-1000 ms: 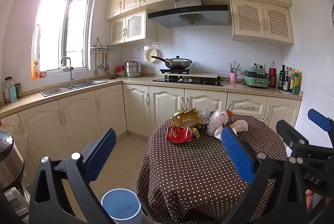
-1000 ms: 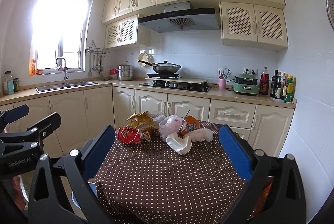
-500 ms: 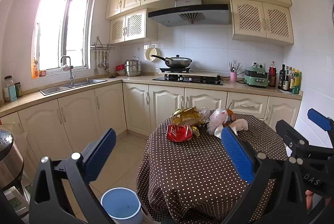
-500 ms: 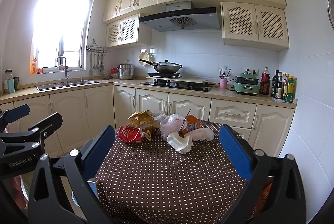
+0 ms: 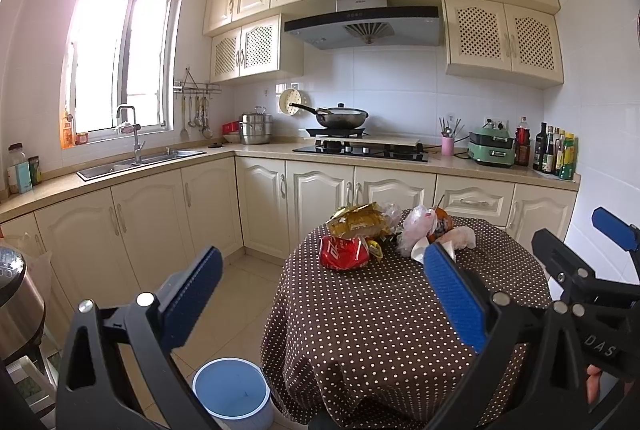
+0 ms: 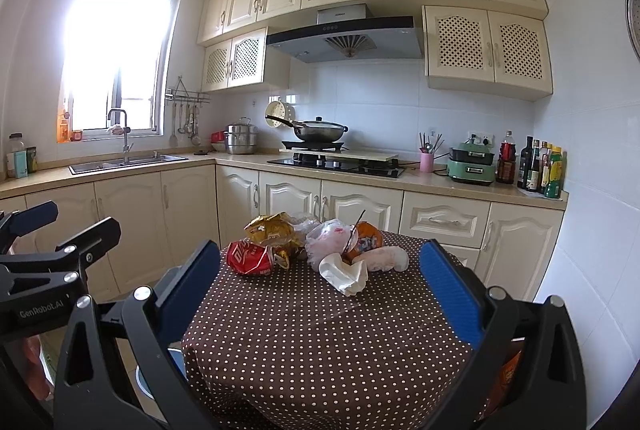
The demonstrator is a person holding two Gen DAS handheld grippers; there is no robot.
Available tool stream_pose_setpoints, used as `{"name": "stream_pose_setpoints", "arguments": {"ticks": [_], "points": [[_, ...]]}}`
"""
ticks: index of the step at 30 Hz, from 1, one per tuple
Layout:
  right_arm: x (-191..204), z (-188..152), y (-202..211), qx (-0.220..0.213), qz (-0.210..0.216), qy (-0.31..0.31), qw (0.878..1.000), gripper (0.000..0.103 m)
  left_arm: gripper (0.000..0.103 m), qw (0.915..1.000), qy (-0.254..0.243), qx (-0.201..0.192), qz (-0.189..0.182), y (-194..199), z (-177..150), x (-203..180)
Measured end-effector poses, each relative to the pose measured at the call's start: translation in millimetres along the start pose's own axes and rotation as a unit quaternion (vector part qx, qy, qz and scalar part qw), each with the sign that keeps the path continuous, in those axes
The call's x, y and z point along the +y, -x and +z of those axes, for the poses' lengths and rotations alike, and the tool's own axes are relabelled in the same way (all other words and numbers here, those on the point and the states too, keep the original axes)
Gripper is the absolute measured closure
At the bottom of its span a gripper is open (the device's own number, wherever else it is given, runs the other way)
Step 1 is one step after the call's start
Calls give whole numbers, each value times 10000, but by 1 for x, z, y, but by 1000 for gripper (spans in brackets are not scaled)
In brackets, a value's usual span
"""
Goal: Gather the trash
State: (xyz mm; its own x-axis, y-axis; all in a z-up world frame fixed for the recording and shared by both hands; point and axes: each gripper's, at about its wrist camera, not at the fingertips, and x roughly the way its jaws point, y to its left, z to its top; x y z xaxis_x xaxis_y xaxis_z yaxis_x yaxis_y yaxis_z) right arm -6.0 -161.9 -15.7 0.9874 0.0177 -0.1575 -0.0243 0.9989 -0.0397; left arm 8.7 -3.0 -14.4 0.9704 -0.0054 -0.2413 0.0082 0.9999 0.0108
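Nearest the lens, lower part of both wrist views: left gripper (image 5: 320, 294) and right gripper (image 6: 320, 286) are held wide open, blue pads (image 5: 454, 300) well apart, nothing gripped. Lower left of the left view: round light-blue bin (image 5: 232, 392) is seen on the tiled floor, just beside the round table under a brown white-dotted cloth (image 6: 320, 342). Trash is piled at the table's far side, centre frame: crumpled red snack bag (image 6: 250, 257), gold foil bag (image 6: 272, 228), clear plastic bag (image 6: 328, 240), orange wrapper (image 6: 366, 240), crumpled white paper cup (image 6: 346, 272). Behind, upper centre: black wok (image 6: 320, 130) is seen on the hob.
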Motion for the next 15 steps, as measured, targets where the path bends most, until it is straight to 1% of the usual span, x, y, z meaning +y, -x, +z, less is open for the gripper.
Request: {"name": "stream_pose_setpoints", "arguments": {"ticks": [15], "points": [[-2, 0, 0, 37, 1, -8, 10000, 7, 5, 10000, 7, 0, -1, 0, 0, 0]]}}
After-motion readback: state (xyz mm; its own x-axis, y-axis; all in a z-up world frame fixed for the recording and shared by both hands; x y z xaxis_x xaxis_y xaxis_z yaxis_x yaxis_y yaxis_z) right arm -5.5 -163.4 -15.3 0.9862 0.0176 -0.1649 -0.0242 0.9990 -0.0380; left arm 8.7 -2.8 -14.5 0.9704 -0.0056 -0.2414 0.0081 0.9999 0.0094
